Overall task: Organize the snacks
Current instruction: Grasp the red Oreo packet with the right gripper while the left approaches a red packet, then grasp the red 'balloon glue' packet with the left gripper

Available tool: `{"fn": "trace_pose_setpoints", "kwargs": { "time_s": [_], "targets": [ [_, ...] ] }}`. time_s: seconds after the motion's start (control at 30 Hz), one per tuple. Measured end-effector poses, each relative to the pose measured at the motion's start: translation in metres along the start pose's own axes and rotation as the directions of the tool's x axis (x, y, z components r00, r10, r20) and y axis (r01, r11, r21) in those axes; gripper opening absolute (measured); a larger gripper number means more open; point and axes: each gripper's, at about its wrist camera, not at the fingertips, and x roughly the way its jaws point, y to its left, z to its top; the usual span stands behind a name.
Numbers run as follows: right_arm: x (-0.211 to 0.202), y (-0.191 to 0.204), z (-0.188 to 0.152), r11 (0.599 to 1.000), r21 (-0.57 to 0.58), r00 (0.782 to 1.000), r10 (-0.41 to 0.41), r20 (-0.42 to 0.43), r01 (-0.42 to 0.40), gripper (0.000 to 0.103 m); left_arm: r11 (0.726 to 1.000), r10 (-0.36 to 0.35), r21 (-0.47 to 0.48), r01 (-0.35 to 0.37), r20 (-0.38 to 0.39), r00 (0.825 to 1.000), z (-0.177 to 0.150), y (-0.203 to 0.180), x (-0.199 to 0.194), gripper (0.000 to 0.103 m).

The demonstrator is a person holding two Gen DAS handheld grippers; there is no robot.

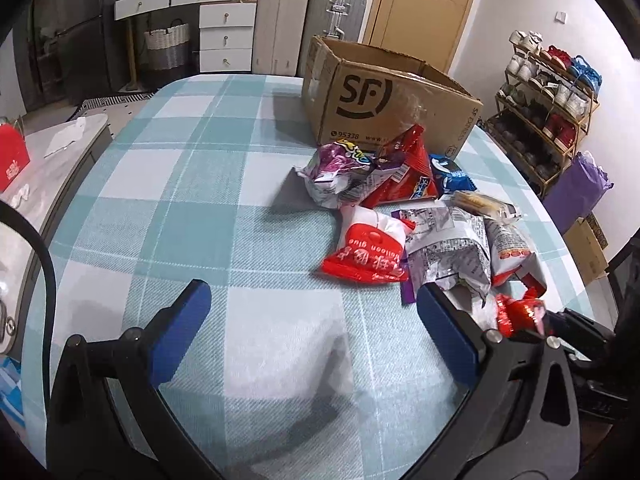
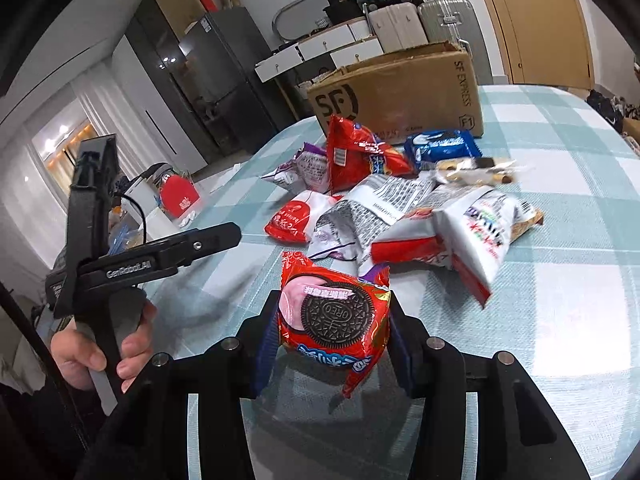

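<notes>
A matt woven cloth (image 1: 208, 184) in a pale check covers the table. The far box (image 1: 384, 96) is plain brown cardboard, dull and creased. The red Oreo packet (image 2: 334, 316) and the snack bags (image 1: 448, 248) are glossy, crinkled plastic film. Gripper pads (image 1: 182, 332) look matt blue plastic

Door: tan wooden door (image 1: 424, 12), upper right
Drawers: white drawer unit (image 1: 226, 36), upper centre
Shoe rack: loaded shoe rack (image 1: 548, 104), right
Fridge: dark fridge (image 2: 216, 80), upper left
</notes>
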Motion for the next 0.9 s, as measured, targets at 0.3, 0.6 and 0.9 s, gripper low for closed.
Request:
{"fn": "trace_pose_setpoints", "kwargs": {
  "time_s": [0.3, 0.6, 0.9],
  "targets": [
    [-0.017, -0.020, 0.001, 0.997, 0.000, 0.996, -0.081, 0.031, 0.081, 0.048, 0.999, 0.008, 0.049, -0.005, -0.062, 0.998, 0.026, -0.023, 0.033, 0.103],
    [-0.013, -0.028, 0.000, 0.997, 0.042, 0.998, -0.067, 0.008, 0.067, 0.048, 0.997, 0.037, 0.065, -0.028, -0.135, 0.990, 0.039, -0.032, 0.073, 0.096],
    [-0.009, -0.031, 0.000, 0.997, 0.058, 0.998, -0.055, -0.015, 0.056, 0.048, 0.991, 0.046, 0.127, -0.028, -0.137, 0.989, 0.040, -0.040, 0.082, 0.079]
  ]
}}
